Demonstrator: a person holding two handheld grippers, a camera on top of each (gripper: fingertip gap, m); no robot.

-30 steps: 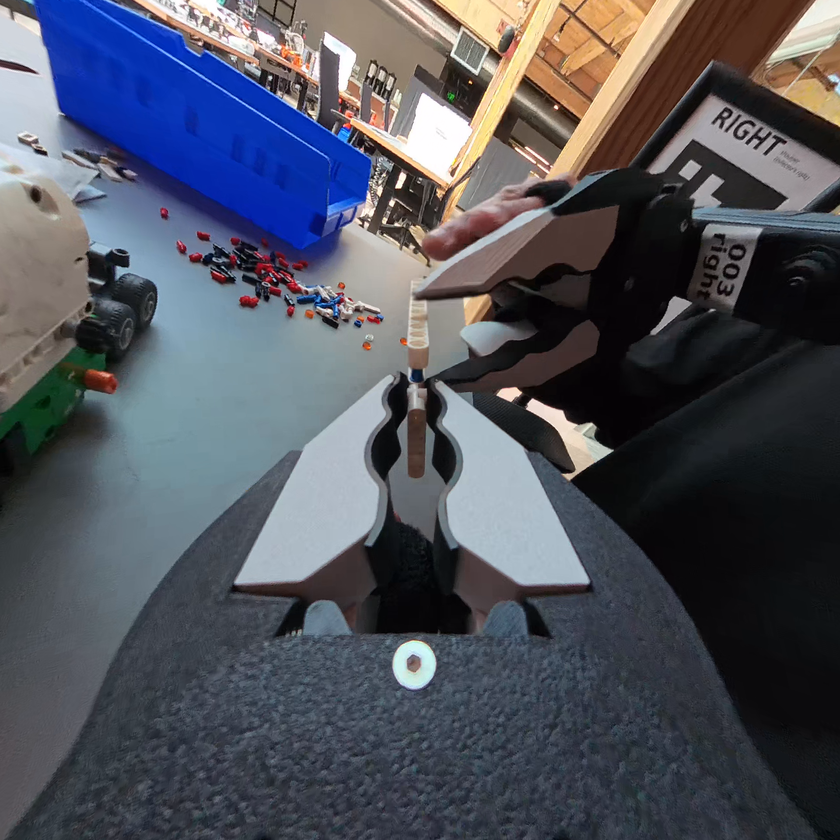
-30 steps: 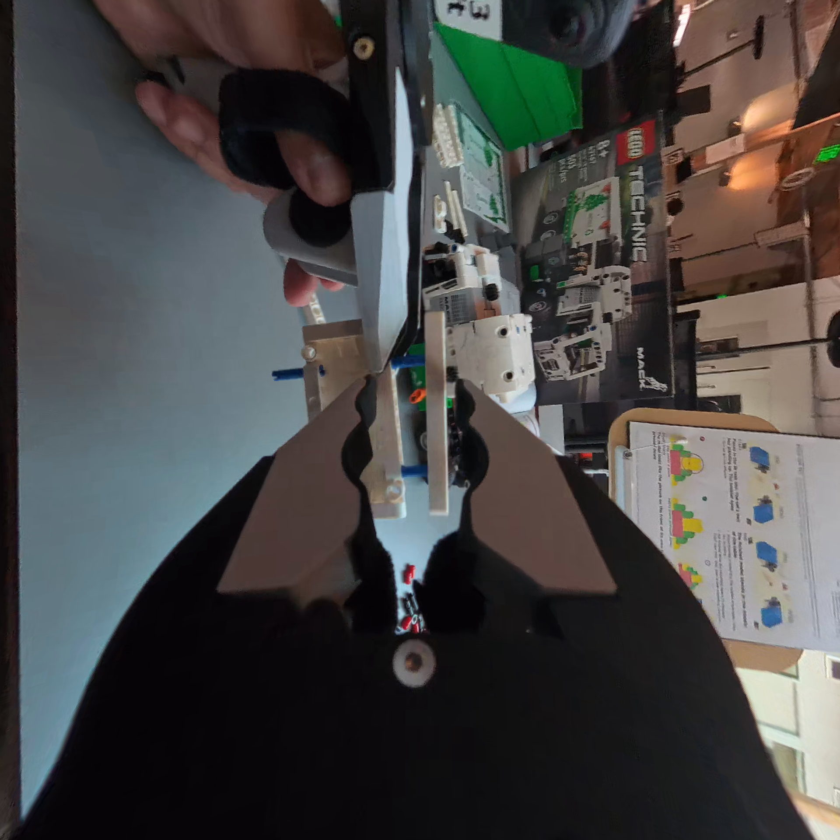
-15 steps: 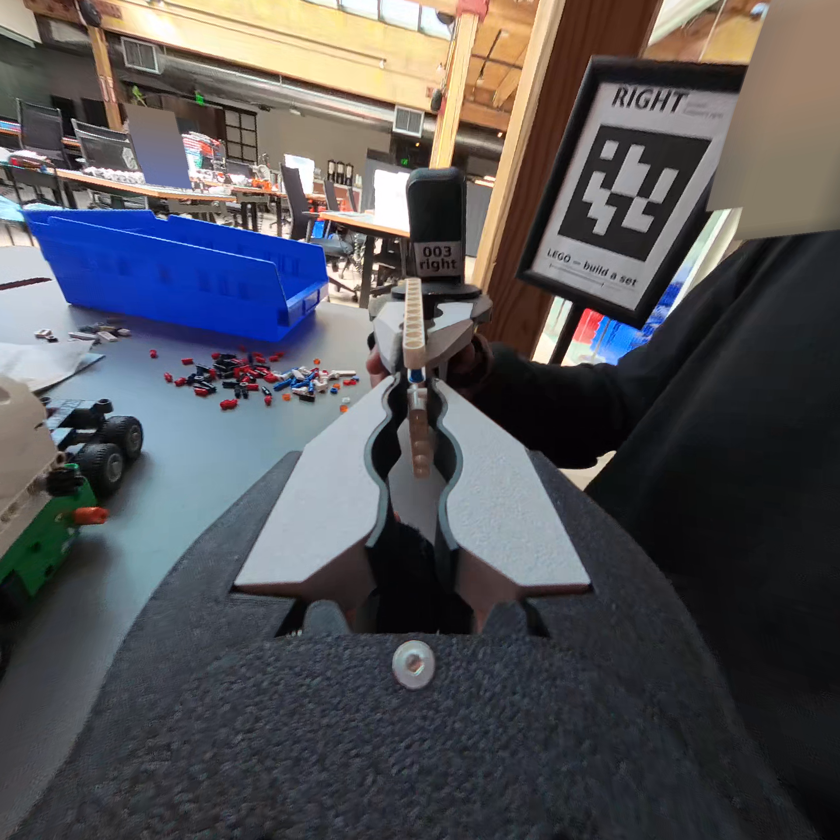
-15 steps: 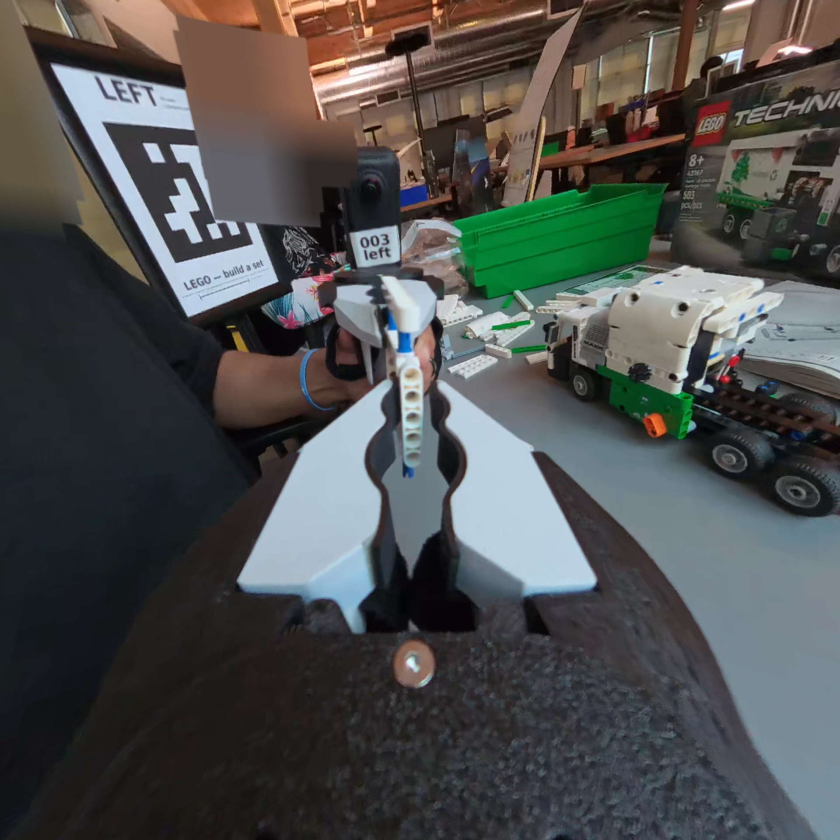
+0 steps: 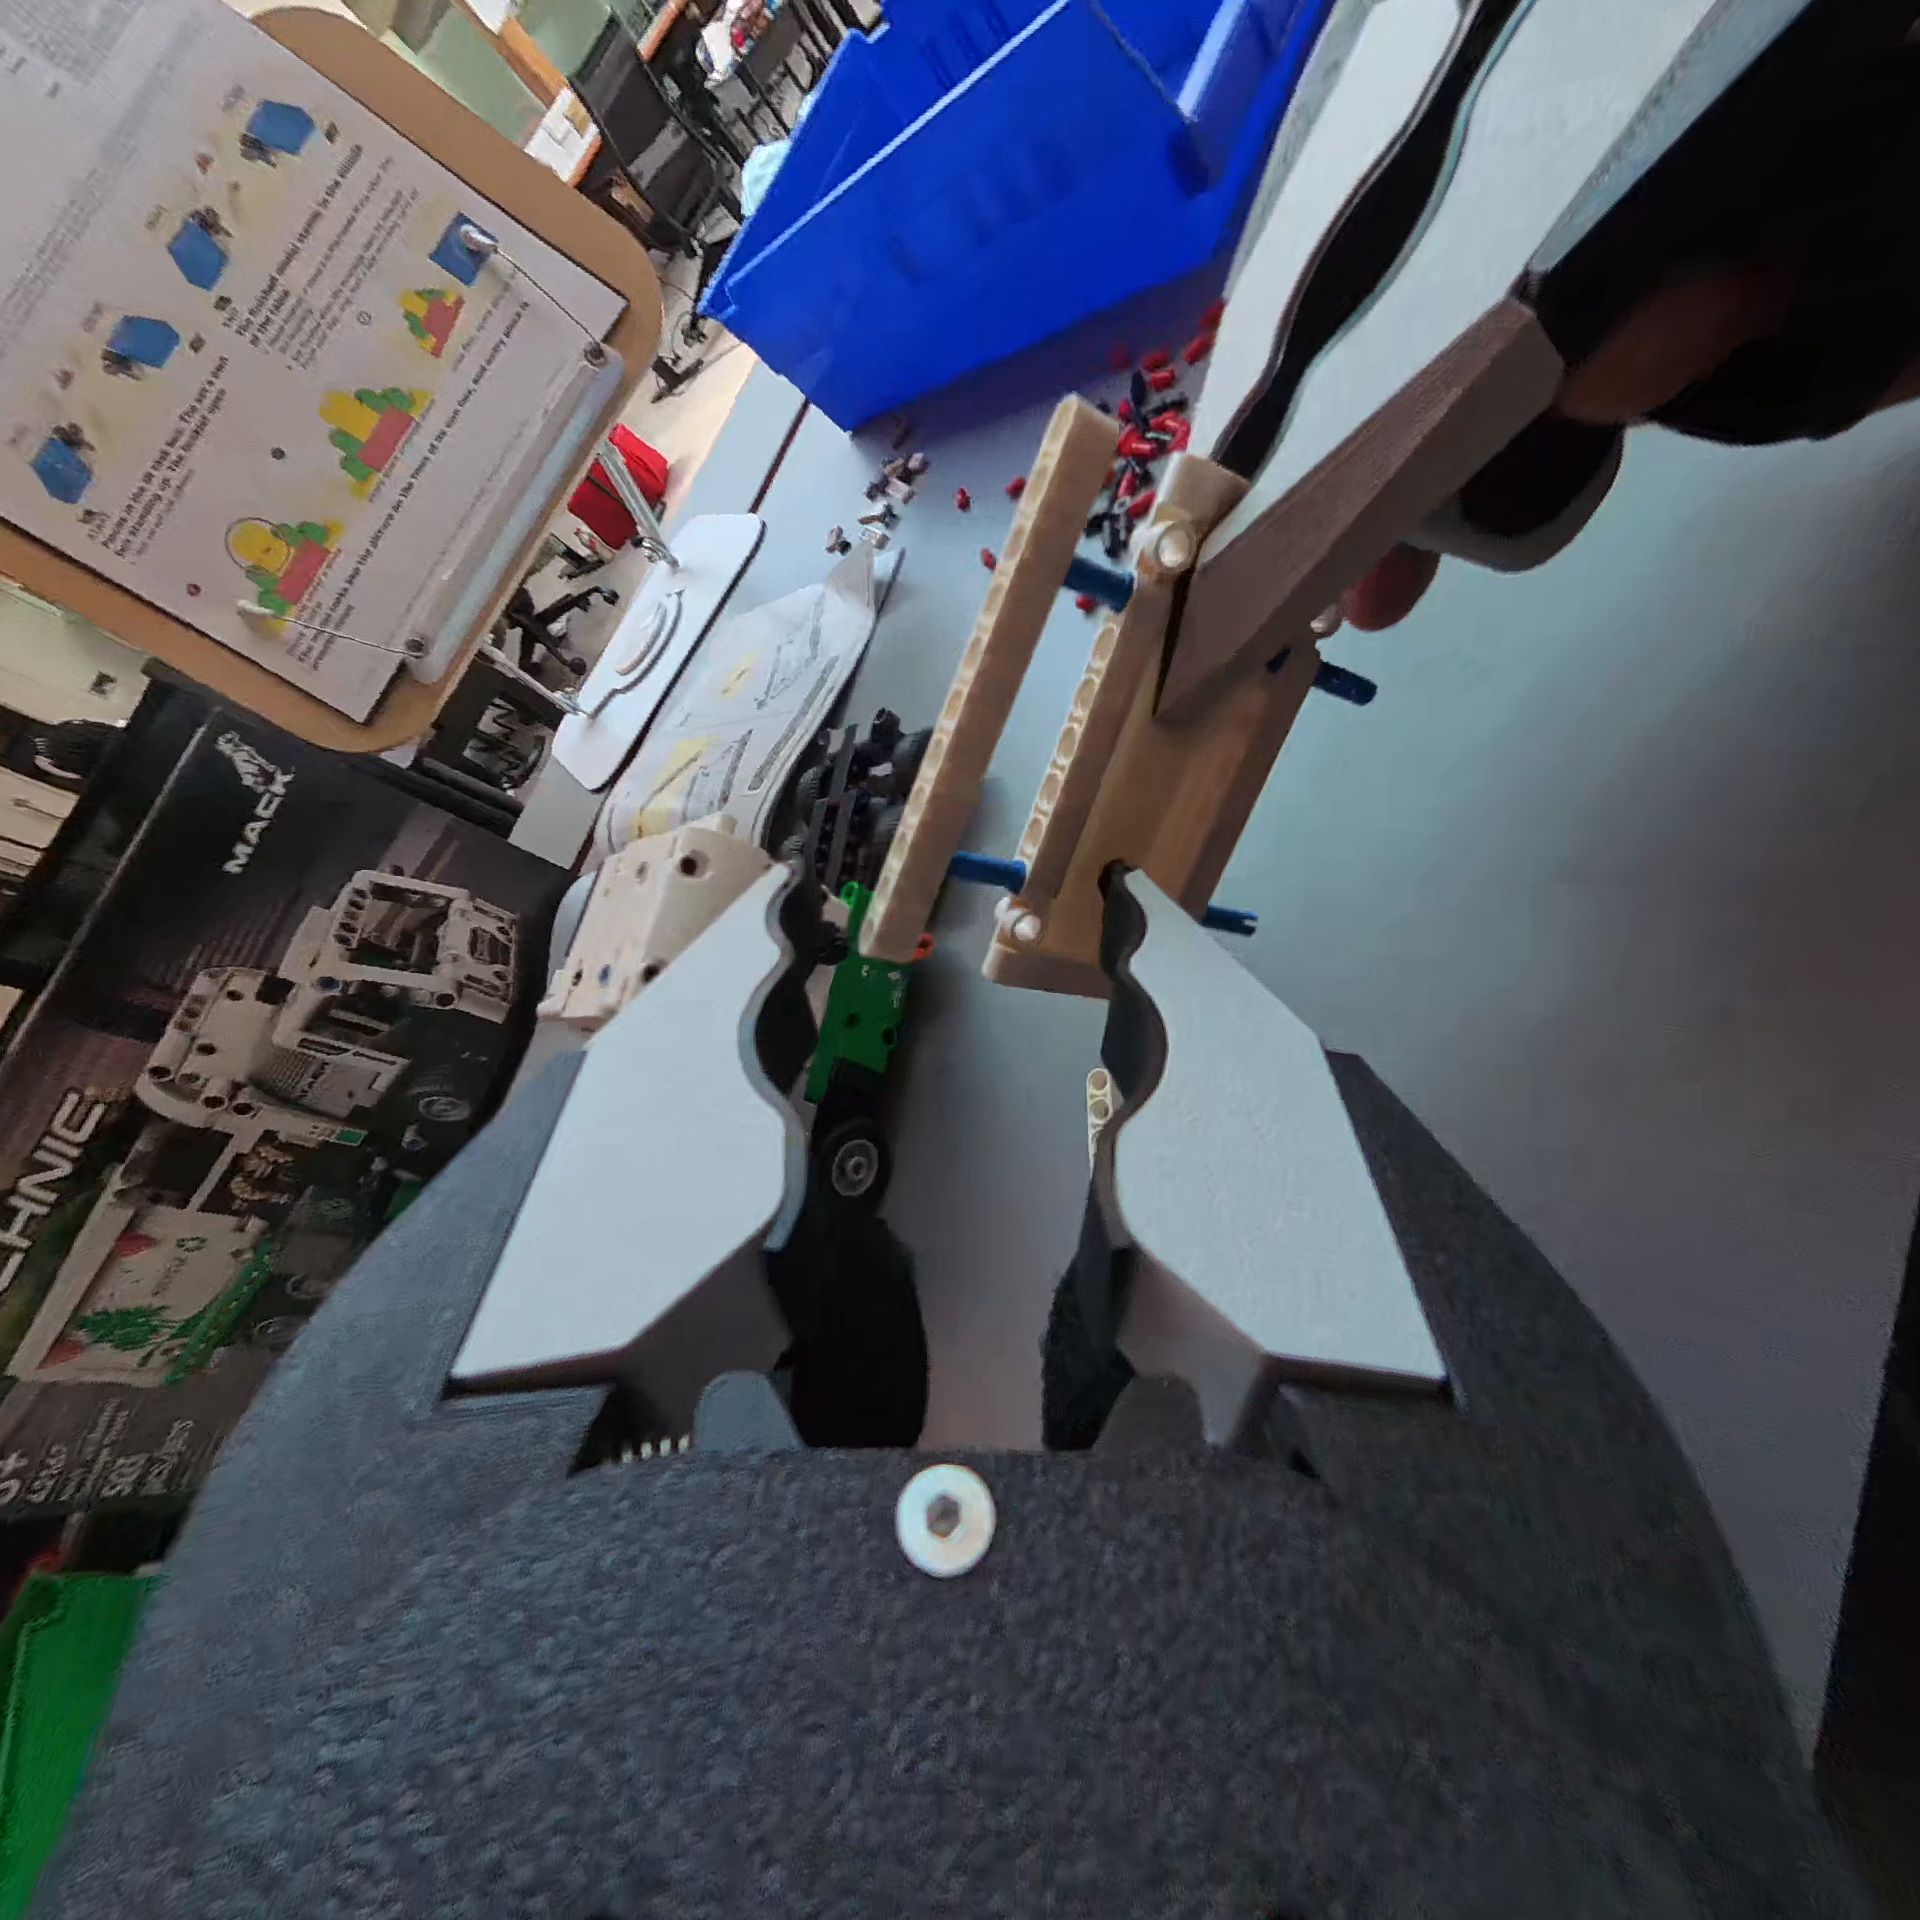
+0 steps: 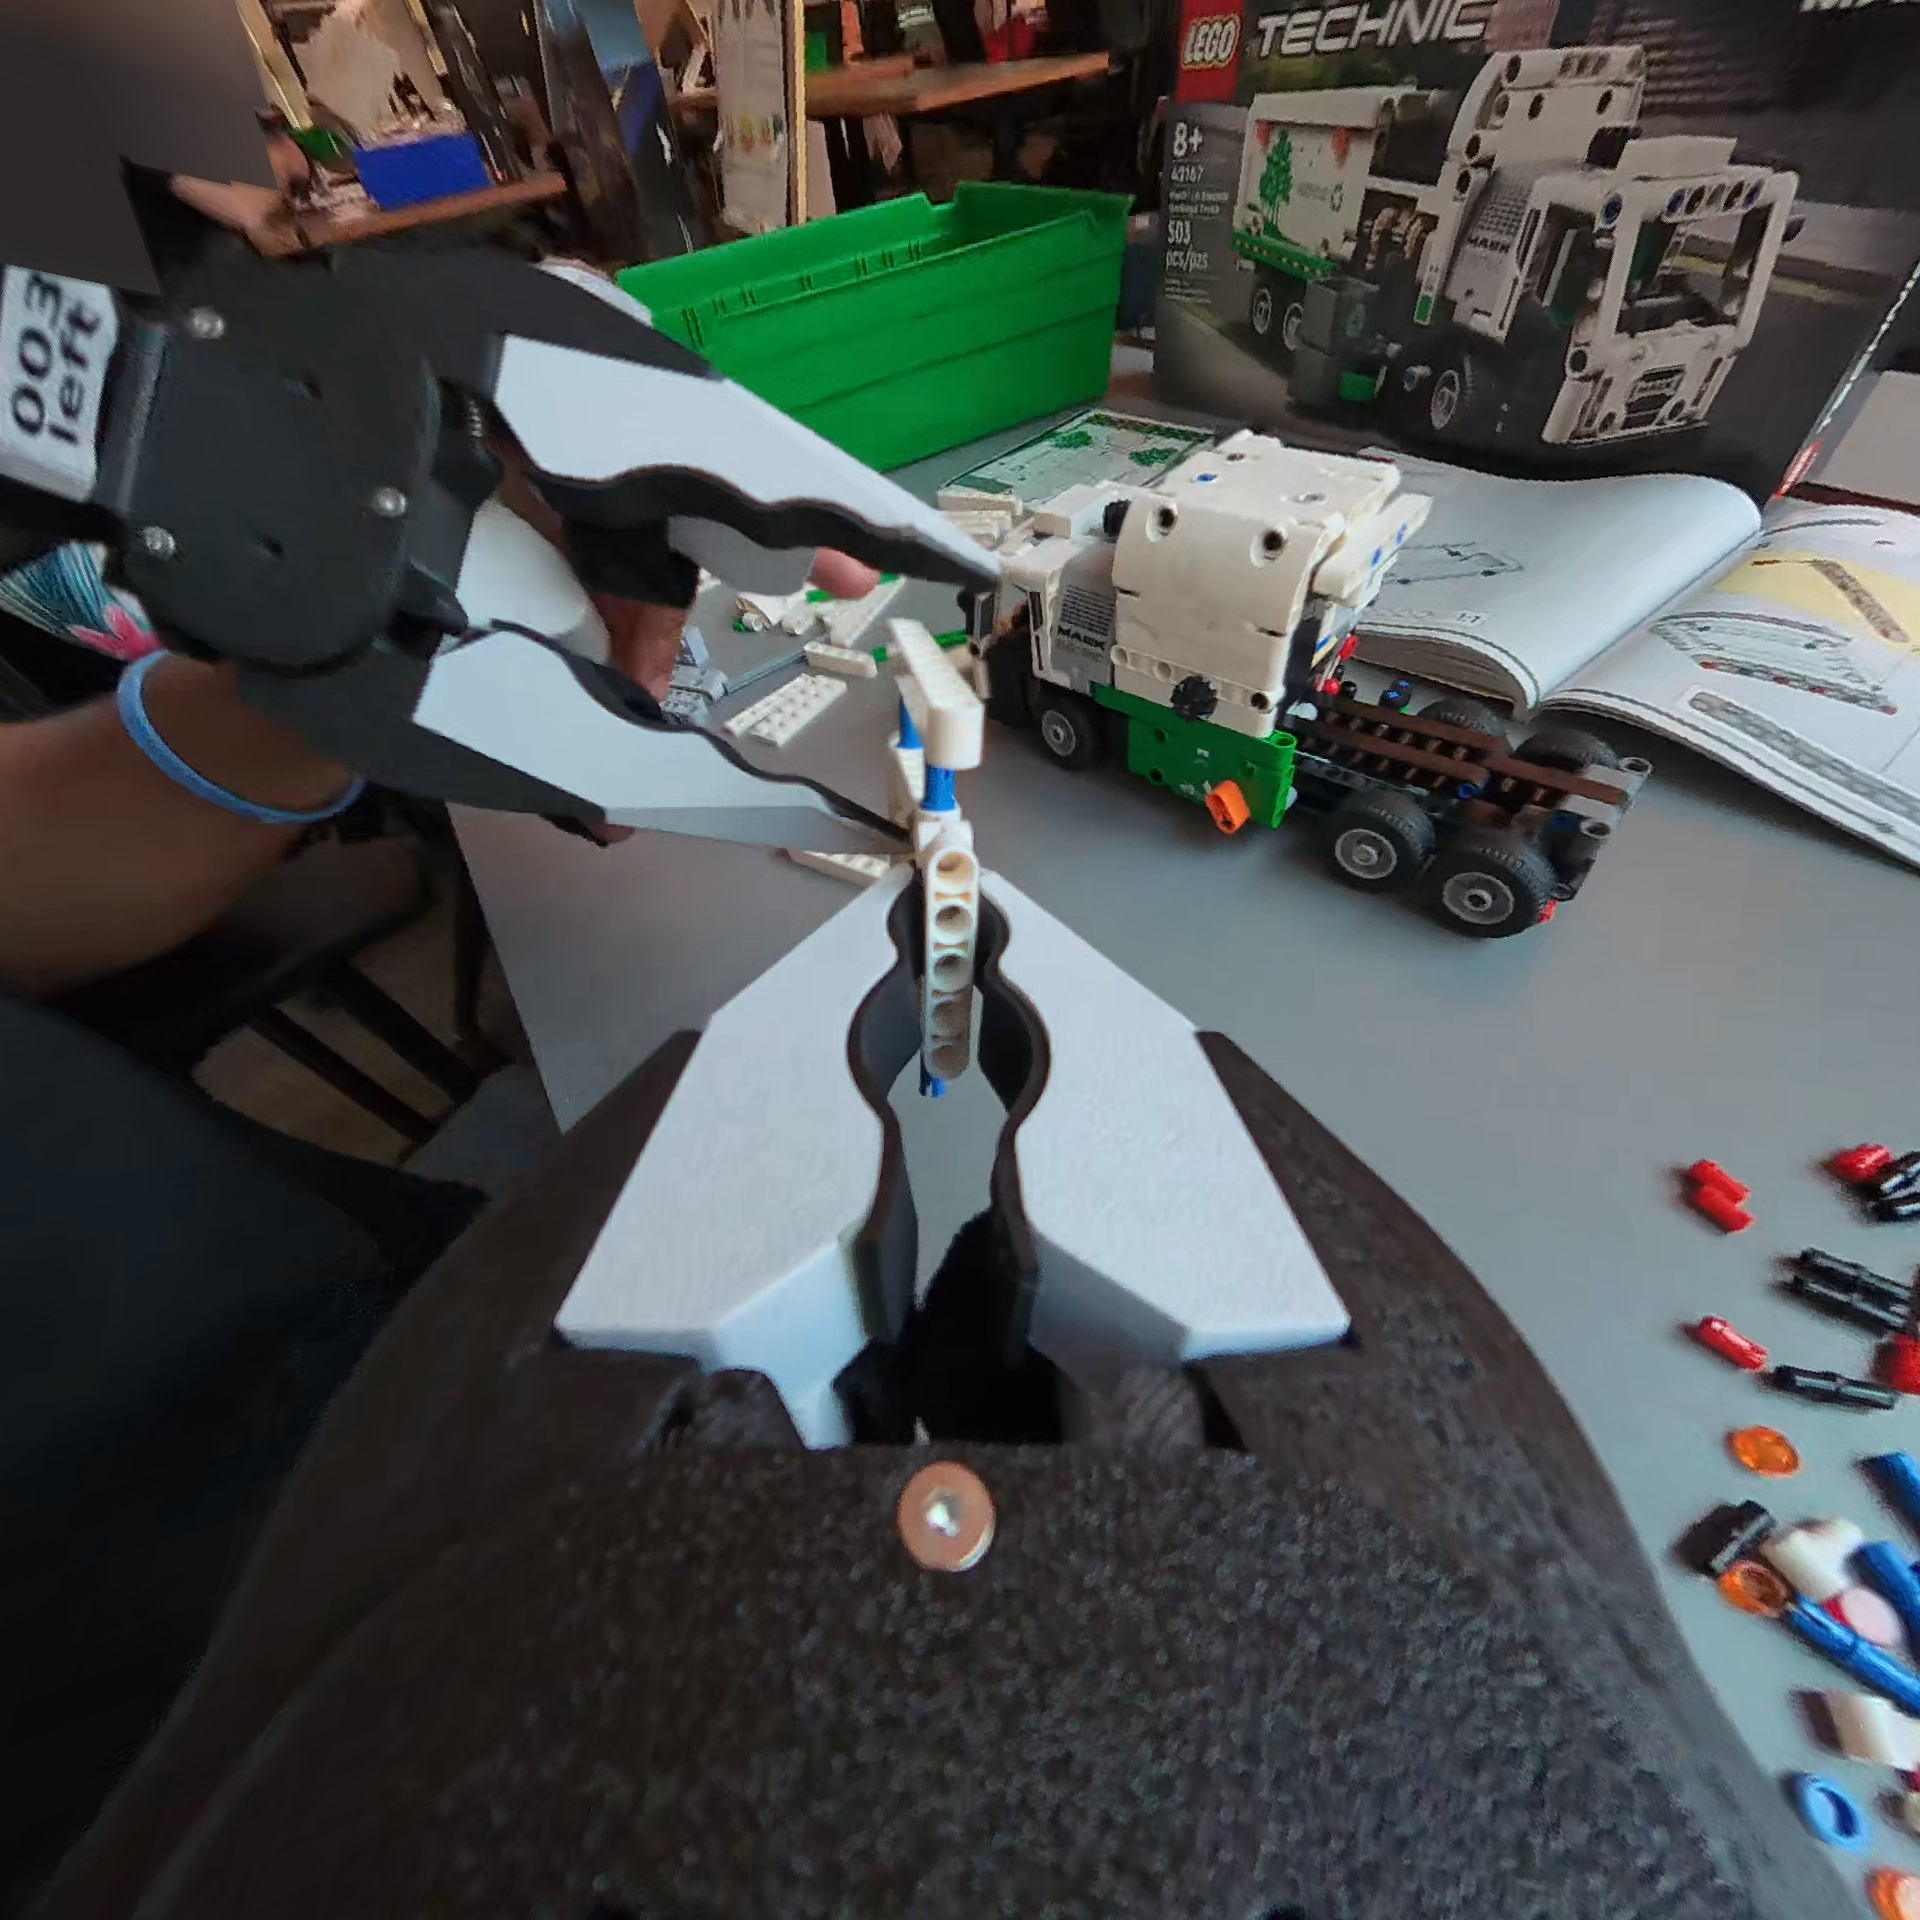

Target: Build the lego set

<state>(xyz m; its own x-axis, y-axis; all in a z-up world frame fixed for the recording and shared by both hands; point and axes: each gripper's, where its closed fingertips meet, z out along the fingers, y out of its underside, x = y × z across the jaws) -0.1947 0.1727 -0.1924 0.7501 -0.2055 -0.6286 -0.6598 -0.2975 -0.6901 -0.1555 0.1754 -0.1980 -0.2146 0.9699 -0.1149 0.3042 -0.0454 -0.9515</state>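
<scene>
The small white sub-assembly of holed beams joined by blue pins (image 6: pixel 940 831) sits in the air above the grey worktop (image 6: pixel 1299 1039), pinched by its lower beam between the two white fingers of the right gripper (image 6: pixel 948 914), which are clenched on it. That beam stands upright in the narrow gap between the fingers, its round holes facing the camera, a blue pin tip showing below its lower end. The upper beams tilt away above the fingertips. In the left wrist view the same assembly (image 5: pixel 1081 748) appears as two long tan-looking beams set side by side on blue cross pins, with a flat panel on the outer side.

The left gripper (image 5: pixel 961 904) is spread wide and holds nothing. One of its fingers lies just beside the lower edge of the panel; whether it touches cannot be told. The near end of the inner beam lies between the two fingertips. From the right wrist view the left gripper (image 6: pixel 935 717) reaches in from the left, its lower finger close against the assembly.

Behind, on the worktop, stand the partly built white and green truck (image 6: pixel 1247 665), an open instruction booklet (image 6: pixel 1662 613), a green plastic bin (image 6: pixel 904 301) and the set's box (image 6: pixel 1507 208). Small red, black and blue pins (image 6: pixel 1829 1455) lie scattered at right. A blue plastic bin (image 5: pixel 997 208) shows in the left wrist view.
</scene>
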